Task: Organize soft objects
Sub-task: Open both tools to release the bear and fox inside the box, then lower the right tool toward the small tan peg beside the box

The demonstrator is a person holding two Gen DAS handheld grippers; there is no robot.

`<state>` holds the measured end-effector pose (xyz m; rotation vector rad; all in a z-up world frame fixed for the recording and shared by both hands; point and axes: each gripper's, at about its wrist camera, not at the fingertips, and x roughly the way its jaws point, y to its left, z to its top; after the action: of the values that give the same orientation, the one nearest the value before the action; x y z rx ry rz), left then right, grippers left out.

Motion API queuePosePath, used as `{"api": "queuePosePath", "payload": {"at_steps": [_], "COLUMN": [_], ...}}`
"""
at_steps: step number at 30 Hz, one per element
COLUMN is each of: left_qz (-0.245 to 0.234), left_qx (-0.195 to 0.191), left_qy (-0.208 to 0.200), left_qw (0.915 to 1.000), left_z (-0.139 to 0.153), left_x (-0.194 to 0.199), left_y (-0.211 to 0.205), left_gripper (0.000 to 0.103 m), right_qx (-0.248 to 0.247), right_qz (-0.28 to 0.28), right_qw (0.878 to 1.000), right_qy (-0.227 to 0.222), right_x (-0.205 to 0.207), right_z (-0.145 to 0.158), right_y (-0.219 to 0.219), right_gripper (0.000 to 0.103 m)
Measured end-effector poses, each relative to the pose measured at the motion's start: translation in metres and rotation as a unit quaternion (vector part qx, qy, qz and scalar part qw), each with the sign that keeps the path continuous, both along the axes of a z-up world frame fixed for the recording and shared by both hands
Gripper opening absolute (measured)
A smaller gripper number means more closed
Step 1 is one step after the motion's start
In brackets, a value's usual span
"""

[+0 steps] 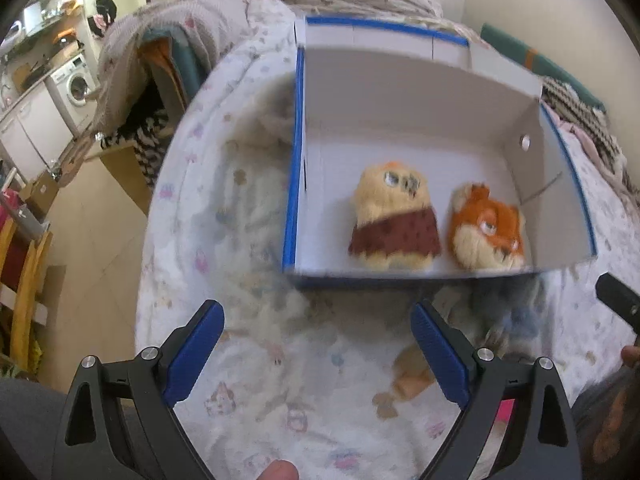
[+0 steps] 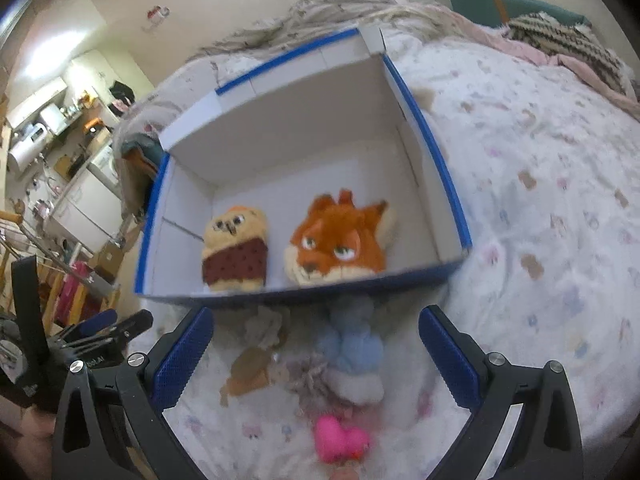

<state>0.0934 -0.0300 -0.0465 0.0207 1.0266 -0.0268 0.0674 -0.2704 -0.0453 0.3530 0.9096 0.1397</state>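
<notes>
Both my grippers, left gripper (image 1: 318, 326) and right gripper (image 2: 316, 334), gape wide and empty. Ahead, the box (image 2: 430, 136) holds two plush toys; the blue plush (image 2: 352, 350) between my right fingers looks next.

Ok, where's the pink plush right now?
In the right wrist view the pink plush lies on the bedspread, low between the open right gripper fingers, just below the pale blue plush, outside the box.

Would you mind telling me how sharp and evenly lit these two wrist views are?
Left wrist view: the box edges and bedspread smear with motion blur, fisheye bending the edges. Right wrist view: the fox plush is fairly readable, the pink toy soft, kitchen lights glaring upper left.
</notes>
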Motion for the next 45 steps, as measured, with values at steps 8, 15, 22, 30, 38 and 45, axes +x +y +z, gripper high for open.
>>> {"api": "queuePosePath", "payload": {"at_steps": [8,15,22,30,38,45], "left_qz": [-0.049,-0.119,-0.115,-0.12,-0.125,-0.111], "left_qx": [-0.058,-0.042,-0.057,-0.057,-0.076,-0.08], "left_qy": [0.105,0.116,0.137,0.133,0.124,0.09], "left_qw": [0.9915,0.9852,0.9822,0.9822,0.9814,0.9865], "left_z": [-0.055,-0.073,-0.095,-0.103,-0.084,-0.032], "left_x": [0.009,0.004,0.013,0.015,0.011,0.001], "left_y": [-0.021,-0.064,-0.069,-0.069,-0.062,-0.037], "left_gripper": [0.094,0.093,0.073,0.034,0.013,0.012], "right_qx": [-0.021,-0.031,-0.043,-0.058,-0.059,-0.045], "right_qz": [-0.011,-0.01,-0.001,0.018,0.03,0.031], "right_qw": [0.999,0.998,0.997,0.996,0.996,0.996], "right_qy": [0.041,0.056,0.058,0.058,0.057,0.064], "right_x": [0.007,0.01,0.014,0.02,0.02,0.02], "right_z": [-0.021,-0.03,-0.032,-0.034,-0.034,-0.036], "right_y": [0.006,0.006,0.012,0.024,0.029,0.026], "right_gripper": [0.103,0.103,0.103,0.103,0.103,0.103]}}
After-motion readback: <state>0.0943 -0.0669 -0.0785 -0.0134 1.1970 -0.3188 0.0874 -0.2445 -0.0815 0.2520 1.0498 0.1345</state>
